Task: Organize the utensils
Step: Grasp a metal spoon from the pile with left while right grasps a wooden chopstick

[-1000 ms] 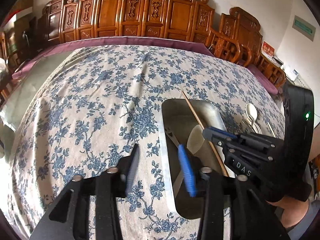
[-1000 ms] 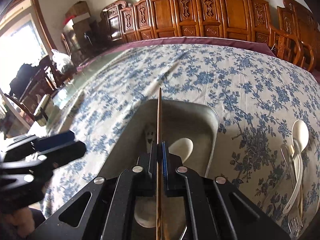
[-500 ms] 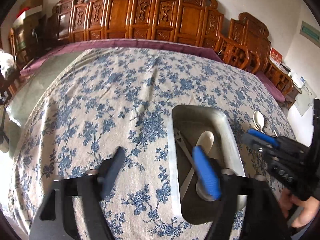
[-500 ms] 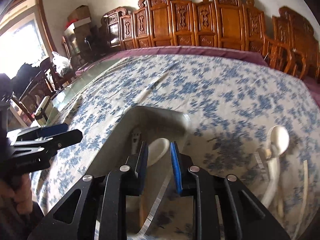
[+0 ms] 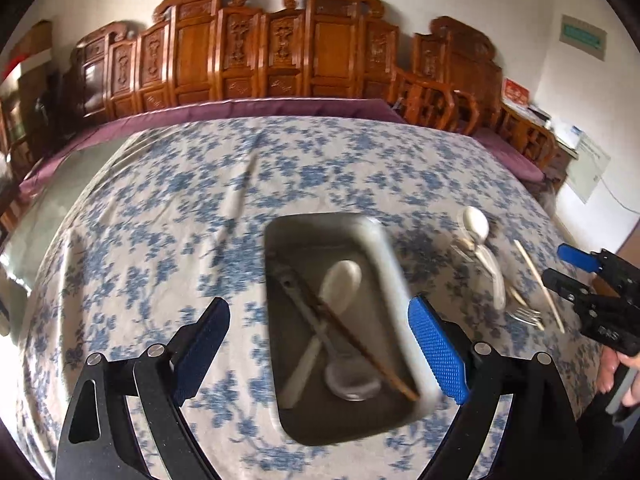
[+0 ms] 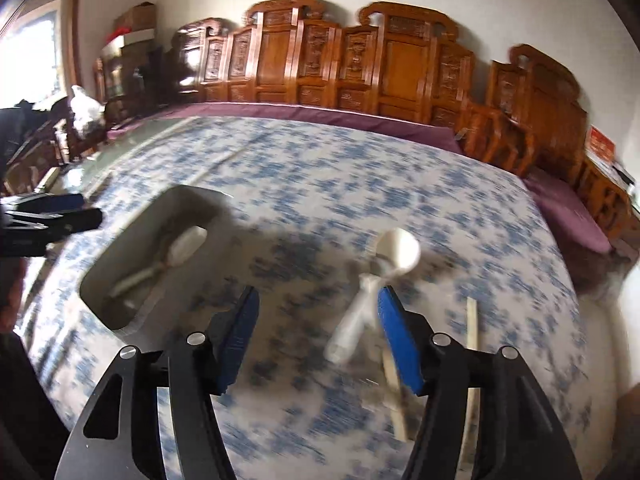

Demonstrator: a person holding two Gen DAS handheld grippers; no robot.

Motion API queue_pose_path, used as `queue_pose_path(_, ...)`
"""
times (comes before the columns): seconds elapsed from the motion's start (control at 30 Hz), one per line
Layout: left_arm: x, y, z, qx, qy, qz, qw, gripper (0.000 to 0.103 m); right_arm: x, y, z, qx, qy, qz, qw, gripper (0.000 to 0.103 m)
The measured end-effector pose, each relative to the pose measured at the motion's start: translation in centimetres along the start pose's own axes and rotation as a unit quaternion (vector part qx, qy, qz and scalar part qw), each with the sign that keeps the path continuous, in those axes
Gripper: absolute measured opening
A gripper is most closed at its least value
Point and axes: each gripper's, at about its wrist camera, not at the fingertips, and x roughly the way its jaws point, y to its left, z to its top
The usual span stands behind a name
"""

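Note:
A metal tray [image 5: 384,248] lies on the floral tablecloth and holds a white spoon [image 5: 340,280], a metal spoon [image 5: 348,380] and a brown chopstick [image 5: 360,344]. My left gripper [image 5: 320,344] is open and empty above the tray. Right of the tray lie a white spoon [image 5: 482,252], a fork [image 5: 528,314] and a pale chopstick [image 5: 538,284]. My right gripper [image 6: 316,340] is open and empty, over the cloth between the tray [image 6: 132,308] and the white spoon [image 6: 384,268]. Pale chopsticks [image 6: 472,328] lie by its right finger.
The floral cloth [image 5: 200,200] covers a large table with a purple edge [image 5: 240,110] at the back. Carved wooden chairs [image 5: 280,52] line the wall behind. The right gripper shows at the right edge of the left wrist view [image 5: 576,276].
My right gripper let go of the brown chopstick, which now lies in the tray. It opened wide and swung right toward the loose utensils. My left gripper opened wider and shifted over the tray.

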Motion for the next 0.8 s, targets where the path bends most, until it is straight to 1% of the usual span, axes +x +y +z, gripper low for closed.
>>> queue_pose_path(0.13,0.0,-2.3,-0.3,0.01,0.006,-0.028,0.9995,0.087,0.2,-2.8,-1.3,0.015,0.019,-0.018,1.0,0.062)
queue_pose_path(0.2,0.1,-3.4,-0.5,0.019,0.01,-0.033,0.9992,0.087,0.5,-3.9,-1.7,0.019,0.025,-0.025,0.999,0.06)
queue_pose_path(0.3,0.2,-5.1,-0.8,0.032,0.015,-0.041,0.9985,0.087,1.6,-5.9,-2.6,0.029,0.038,-0.043,0.998,0.059)
queue_pose_path(0.4,0.4,-6.4,-1.2,0.041,0.023,-0.055,0.9974,0.087,2.7,-7.5,-3.6,0.045,0.047,-0.053,0.996,0.054)
queue_pose_path(0.53,0.9,-7.9,-1.5,0.055,0.031,-0.057,0.9964,0.087,4.6,-9.2,-5.1,0.066,0.07,-0.059,0.994,0.044)
queue_pose_path(0.63,1.6,-9.0,-1.7,0.061,0.039,-0.064,0.9953,0.087,5.2,-9.7,-5.7,0.062,0.085,-0.073,0.992,0.039)
queue_pose_path(0.7,2.0,-9.7,-1.6,0.067,0.043,-0.065,0.9947,0.087,5.8,-10.2,-6.0,0.071,0.093,-0.066,0.991,0.039)
queue_pose_path(0.8,2.5,-10.7,-1.3,0.075,0.046,-0.074,0.9934,0.087,6.6,-10.3,-6.5,0.06,0.102,-0.068,0.991,0.032)
